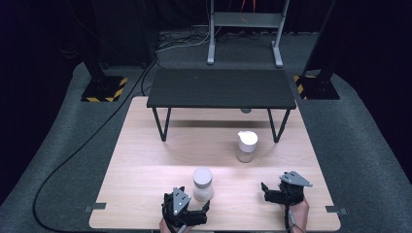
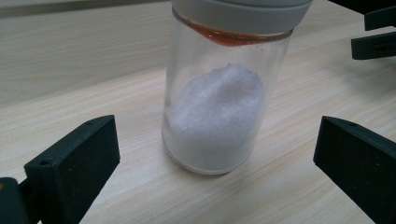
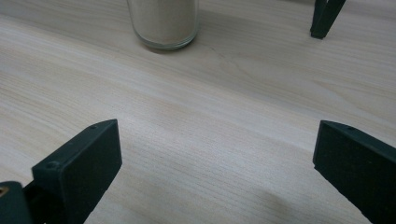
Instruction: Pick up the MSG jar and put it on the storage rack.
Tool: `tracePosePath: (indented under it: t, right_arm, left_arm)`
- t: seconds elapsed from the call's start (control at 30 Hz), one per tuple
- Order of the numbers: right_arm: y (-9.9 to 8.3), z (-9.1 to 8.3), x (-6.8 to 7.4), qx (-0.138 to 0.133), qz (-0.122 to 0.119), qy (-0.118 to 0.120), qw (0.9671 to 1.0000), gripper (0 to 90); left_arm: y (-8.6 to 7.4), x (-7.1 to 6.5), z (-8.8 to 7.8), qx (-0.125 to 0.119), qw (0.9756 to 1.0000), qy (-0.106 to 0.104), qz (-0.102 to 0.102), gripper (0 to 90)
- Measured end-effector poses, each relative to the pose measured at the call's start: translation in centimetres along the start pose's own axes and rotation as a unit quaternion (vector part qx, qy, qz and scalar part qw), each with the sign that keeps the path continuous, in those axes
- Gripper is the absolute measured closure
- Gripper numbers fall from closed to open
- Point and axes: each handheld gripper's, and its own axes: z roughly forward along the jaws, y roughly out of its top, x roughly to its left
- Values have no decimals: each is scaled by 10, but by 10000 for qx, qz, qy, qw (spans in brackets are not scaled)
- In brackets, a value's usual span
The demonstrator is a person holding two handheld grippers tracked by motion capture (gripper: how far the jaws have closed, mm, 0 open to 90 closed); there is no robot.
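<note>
- high view, left to right: my left tongs (image 1: 194, 209) sit at the table's (image 1: 145, 160) near edge, jaws spread wide.
- just beyond them stands a capped jar of white grains (image 1: 203, 184), upright, untouched.
- farther right, a second jar (image 1: 247, 146) near the black shelf (image 1: 221, 88).
- my right tongs (image 1: 272, 190) gape wide, holding nothing.

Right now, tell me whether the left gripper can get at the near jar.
Probably yes. The left gripper is open, its jaws spread wider than the near jar, which stands upright just ahead of them on bare table with nothing between.
</note>
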Motion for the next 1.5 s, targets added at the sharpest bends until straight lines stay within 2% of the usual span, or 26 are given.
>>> tracePosePath:
  t: [0.73, 1.07, 1.5]
  right_arm:
    - [-1, -1, -1, -33, 26, 20, 10000, 3]
    - [-1, -1, -1, -39, 23, 14, 10000, 4]
    - [-2, -1, -1, -56, 27, 13, 10000, 4]
  left_arm:
    - [17, -3, 12, -125, 9999, 50, 95, 2]
    - [24, -3, 16, -272, 9995, 45, 136, 2]
    - [26, -2, 18, -507, 9986, 37, 148, 2]
